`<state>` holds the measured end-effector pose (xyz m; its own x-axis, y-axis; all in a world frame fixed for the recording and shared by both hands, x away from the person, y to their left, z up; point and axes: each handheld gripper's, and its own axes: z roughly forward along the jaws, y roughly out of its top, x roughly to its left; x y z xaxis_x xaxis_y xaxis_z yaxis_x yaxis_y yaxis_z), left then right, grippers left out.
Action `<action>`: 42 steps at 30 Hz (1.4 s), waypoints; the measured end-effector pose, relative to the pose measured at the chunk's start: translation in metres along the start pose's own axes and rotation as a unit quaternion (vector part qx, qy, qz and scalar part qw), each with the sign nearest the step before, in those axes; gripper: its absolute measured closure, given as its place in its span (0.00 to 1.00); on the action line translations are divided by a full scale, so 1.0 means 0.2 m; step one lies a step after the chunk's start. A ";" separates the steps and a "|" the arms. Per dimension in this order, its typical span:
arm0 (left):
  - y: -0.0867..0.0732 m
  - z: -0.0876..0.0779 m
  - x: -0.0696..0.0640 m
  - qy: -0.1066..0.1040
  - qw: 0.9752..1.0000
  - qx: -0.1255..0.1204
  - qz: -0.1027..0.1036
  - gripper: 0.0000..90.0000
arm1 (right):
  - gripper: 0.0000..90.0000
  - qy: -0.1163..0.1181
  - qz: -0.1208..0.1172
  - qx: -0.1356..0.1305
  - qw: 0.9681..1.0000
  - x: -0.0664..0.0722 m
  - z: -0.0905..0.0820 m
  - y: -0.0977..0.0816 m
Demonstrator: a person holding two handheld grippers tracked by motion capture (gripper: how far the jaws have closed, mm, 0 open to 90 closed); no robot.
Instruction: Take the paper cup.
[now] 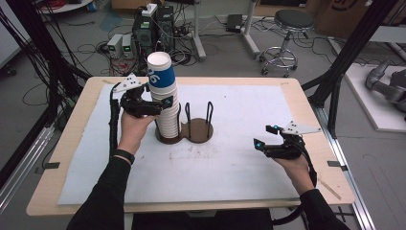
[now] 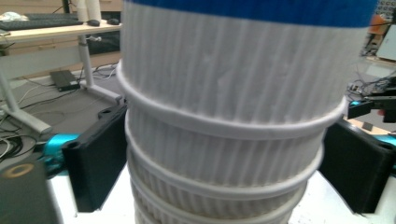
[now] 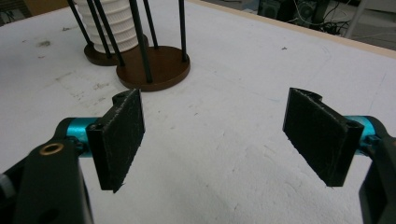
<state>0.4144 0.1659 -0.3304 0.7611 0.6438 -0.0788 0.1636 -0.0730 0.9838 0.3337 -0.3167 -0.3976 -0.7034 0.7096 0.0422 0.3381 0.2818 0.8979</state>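
A white mat [image 1: 230, 158] is spread over the table, with a two-slot cup rack [image 1: 186, 130] on it. The stack of ribbed paper cups [image 1: 165, 103] is parked in the left slot; nothing's been lifted off yet. The left gripper [image 2: 224, 154] is wrapped around the stack, jaws seemingly touching its sides. The right gripper [image 3: 212, 140] is held open, empty, well apart.

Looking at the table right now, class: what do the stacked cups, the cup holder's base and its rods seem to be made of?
Stacked cups: probably paper, matte white with ribbed walls and rolled rims; the top one has a blue band. Holder's base: brown discs, perhaps wood or plastic, dull finish. Rods: thin, black, likely metal wire.
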 end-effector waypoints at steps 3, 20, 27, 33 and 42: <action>0.00 0.00 0.00 0.000 1.000 0.001 0.004 0.12 | 0.24 0.003 0.001 -0.001 1.000 0.00 0.00 0.00; 0.00 0.00 0.00 0.000 1.000 0.001 0.004 0.12 | 0.24 0.037 0.009 -0.039 0.998 0.07 -0.01 0.15; 0.00 0.00 -0.01 0.001 1.000 0.003 0.004 0.12 | 0.24 0.045 0.000 -0.056 0.997 0.09 0.01 0.29; 0.00 0.00 -0.01 0.006 1.000 0.003 0.002 0.12 | 0.24 0.058 -0.015 -0.058 0.997 0.11 0.05 0.42; 0.00 0.00 -0.01 0.007 1.000 0.003 0.001 0.12 | 0.24 0.080 -0.034 -0.074 0.993 0.17 0.14 0.65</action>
<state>0.4130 0.1643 -0.3294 0.7519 0.6550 -0.0750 0.1665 -0.0786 0.9829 0.3719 -0.2382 -0.2926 -0.8162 0.5766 0.0375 0.1991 0.2198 0.9550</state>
